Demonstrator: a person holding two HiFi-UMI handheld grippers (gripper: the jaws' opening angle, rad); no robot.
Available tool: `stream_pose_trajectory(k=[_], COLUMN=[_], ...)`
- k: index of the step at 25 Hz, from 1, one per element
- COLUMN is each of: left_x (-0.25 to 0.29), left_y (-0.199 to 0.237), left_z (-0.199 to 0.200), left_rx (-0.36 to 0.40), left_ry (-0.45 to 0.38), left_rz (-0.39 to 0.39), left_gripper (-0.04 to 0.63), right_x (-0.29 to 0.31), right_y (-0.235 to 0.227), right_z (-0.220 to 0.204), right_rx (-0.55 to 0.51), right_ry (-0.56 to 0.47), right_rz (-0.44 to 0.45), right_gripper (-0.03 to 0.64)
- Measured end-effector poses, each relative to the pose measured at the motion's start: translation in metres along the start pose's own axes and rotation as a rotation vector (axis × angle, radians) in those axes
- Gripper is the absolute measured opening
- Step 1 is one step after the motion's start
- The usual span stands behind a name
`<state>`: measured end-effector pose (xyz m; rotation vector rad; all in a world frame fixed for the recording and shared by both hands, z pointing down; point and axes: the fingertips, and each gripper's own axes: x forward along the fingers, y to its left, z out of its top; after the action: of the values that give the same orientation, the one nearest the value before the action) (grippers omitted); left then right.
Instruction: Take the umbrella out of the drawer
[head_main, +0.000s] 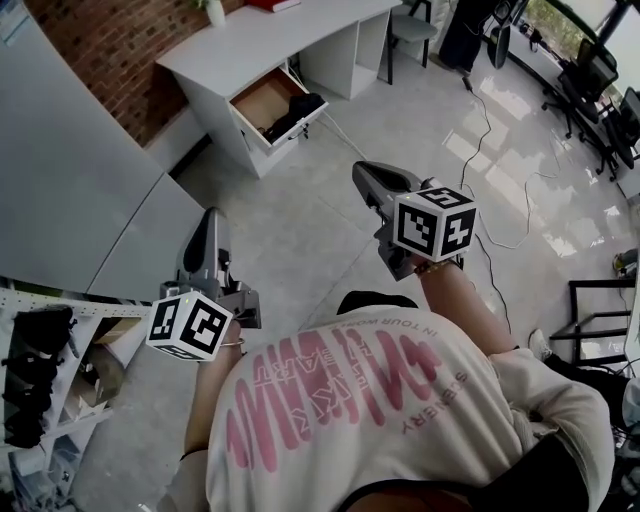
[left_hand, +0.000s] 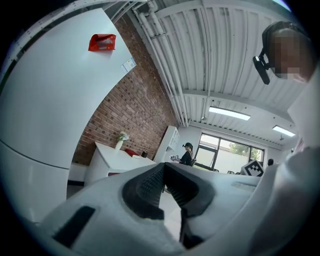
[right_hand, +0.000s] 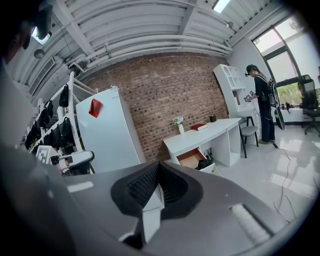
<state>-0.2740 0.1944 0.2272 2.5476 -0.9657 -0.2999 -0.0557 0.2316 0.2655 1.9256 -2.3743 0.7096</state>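
Left claw (head_main: 213, 218) and right claw (head_main: 364, 172) are both pinched together and empty, judged merely carried, since the dark umbrella (head_main: 296, 112) lies well apart in the open drawer (head_main: 262, 98) of the white bench (head_main: 250, 40), upper centre. Bare floor lies between; a cable (head_main: 488, 118) trails right.

The floor (head_main: 300, 230) is glossy pale tile with bright reflections. The far wall (head_main: 120, 50) is rough red brick. The desk (head_main: 260, 35) looks smooth, matt white. Its drawer (head_main: 258, 100) is bare brown wood inside, and the umbrella (head_main: 297, 112) is dark and matt. The right gripper (head_main: 365, 175) has a matt grey plastic shell and ribbed black pads (right_hand: 142, 186).
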Motion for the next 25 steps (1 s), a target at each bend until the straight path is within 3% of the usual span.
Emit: stream_pose_trajectory(k=[5, 12, 17, 25], left_x=[0.022, 0.058, 0.097, 0.186], left_y=[0.004, 0.034, 0.064, 0.082], left_z=[-0.024, -0.039, -0.036, -0.016], left_rx=[-0.021, -0.036, -0.037, -0.032], left_ry=[0.056, 0.092, 0.075, 0.026], left_rz=[-0.007, 0.062, 0.134, 0.169], left_gripper=[0.006, 0.006, 0.006, 0.006], right_x=[0.017, 0.065, 0.116, 0.188], right_y=[-0.021, -0.058, -0.09, -0.144], right_z=[-0.016, -0.023, -0.009, 0.043], right_rx=[0.045, 0.081, 0.083, 0.05], right_ry=[0.064, 0.121, 0.147, 0.163], right_rz=[-0.016, -0.001, 0.029, 0.085], right_gripper=[0.011, 0.011, 0.011, 0.011])
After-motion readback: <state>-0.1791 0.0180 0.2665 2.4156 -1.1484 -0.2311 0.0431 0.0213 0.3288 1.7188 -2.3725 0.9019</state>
